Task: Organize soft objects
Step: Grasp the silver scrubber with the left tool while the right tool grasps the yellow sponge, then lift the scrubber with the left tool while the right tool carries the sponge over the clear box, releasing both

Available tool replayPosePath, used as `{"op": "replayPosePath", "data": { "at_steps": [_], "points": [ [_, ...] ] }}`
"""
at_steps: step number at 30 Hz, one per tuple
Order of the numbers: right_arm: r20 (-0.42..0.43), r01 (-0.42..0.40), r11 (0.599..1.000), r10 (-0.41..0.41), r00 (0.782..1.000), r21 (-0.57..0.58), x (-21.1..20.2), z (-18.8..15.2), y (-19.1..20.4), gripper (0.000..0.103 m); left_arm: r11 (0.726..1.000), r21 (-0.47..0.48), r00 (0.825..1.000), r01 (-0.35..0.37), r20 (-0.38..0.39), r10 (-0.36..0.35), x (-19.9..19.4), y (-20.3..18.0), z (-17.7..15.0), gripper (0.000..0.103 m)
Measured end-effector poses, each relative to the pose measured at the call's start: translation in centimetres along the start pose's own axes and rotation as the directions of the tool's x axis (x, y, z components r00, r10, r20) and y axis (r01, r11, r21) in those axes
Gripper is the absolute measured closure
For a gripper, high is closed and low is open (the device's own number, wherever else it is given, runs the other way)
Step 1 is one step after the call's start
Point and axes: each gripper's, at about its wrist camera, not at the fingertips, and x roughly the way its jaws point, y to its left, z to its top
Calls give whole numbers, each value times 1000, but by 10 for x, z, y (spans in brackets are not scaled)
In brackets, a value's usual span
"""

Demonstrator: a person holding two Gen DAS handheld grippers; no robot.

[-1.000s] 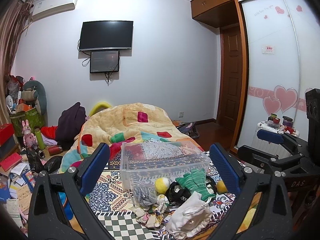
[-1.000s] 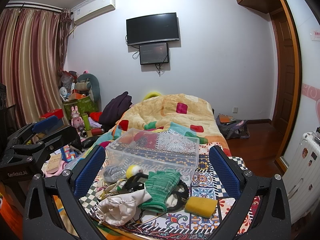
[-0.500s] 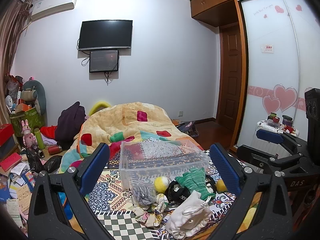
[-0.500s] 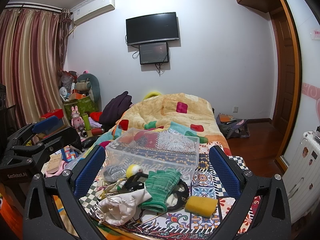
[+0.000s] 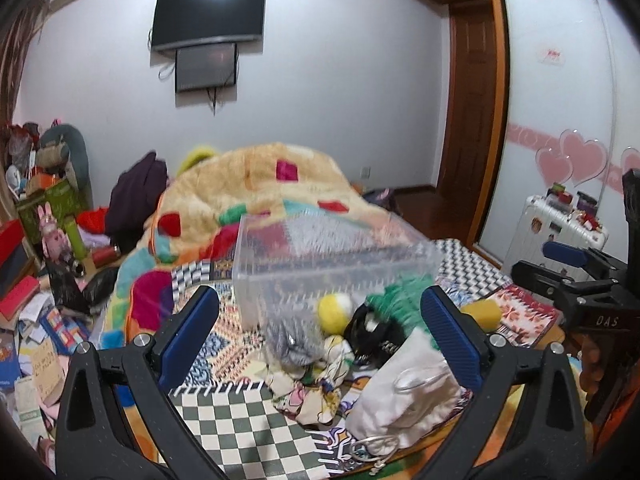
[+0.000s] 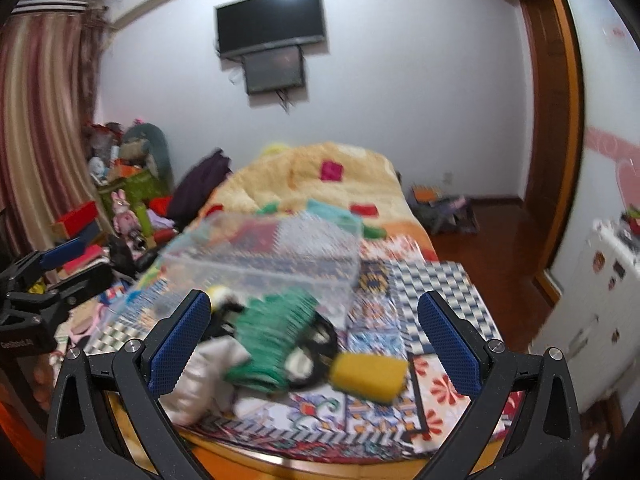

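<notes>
Lying in a loose heap at the front of the bed, the soft objects are a green knitted glove, a yellow sponge, a white cloth pouch, a yellow ball, a grey fluffy piece and a printed rag, with some black straps tangled between them. Just behind the heap stands a clear plastic box, which looks empty, so I judge that nothing is sorted yet. Compared with half a second ago, both views are now closer to the heap and tilted lower, and the pictures are blurred, so both tools are moving toward the objects. The right tool has its jaws wide apart and holds nothing; the green glove and the sponge lie between its fingers in its view, so one of them is probably the first target. The left tool is also spread apart and empty, facing the grey piece and the ball. This means the work is only at the approach step. The heap rests on a patterned cover over the bed, with a colourful blanket behind the box and a television on the far wall.
</notes>
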Motion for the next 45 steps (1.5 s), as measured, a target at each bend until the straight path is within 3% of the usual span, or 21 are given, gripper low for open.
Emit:
{"op": "replayPosePath", "data": {
  "at_steps": [7,11,17,22,24,25,29,33,45],
  "points": [
    [-125,59,995,-49,991,75,20,-16,-32,2,998,-49,996,-25,-92,21,36,13,-13,1],
    [-169,54,994,-37,985,94,27,-28,-42,7,995,-76,990,-59,-136,49,53,24,-19,12],
    [-237,36,993,-10,971,108,43,-37,-41,13,990,-114,977,-85,-206,60,78,39,-25,19],
    [-278,6,993,28,960,118,51,-43,-42,31,985,-160,962,-64,-273,18,93,47,-35,30],
    [-299,-5,994,37,954,108,54,-46,-38,45,983,-179,959,-44,-282,-8,97,49,-37,38],
    [-305,-1,995,32,952,100,55,-47,-36,46,982,-184,959,-35,-284,-19,99,49,-38,41],
    [-287,8,997,13,958,72,52,-46,-33,52,981,-193,955,11,-289,-67,98,46,-40,69],
    [-266,22,998,-4,964,65,47,-42,-32,54,985,-171,958,20,-277,-68,90,43,-37,78],
    [-133,-21,999,26,991,41,20,3,-16,54,985,-164,986,45,-149,-70,39,52,-8,84]
  ]
}}
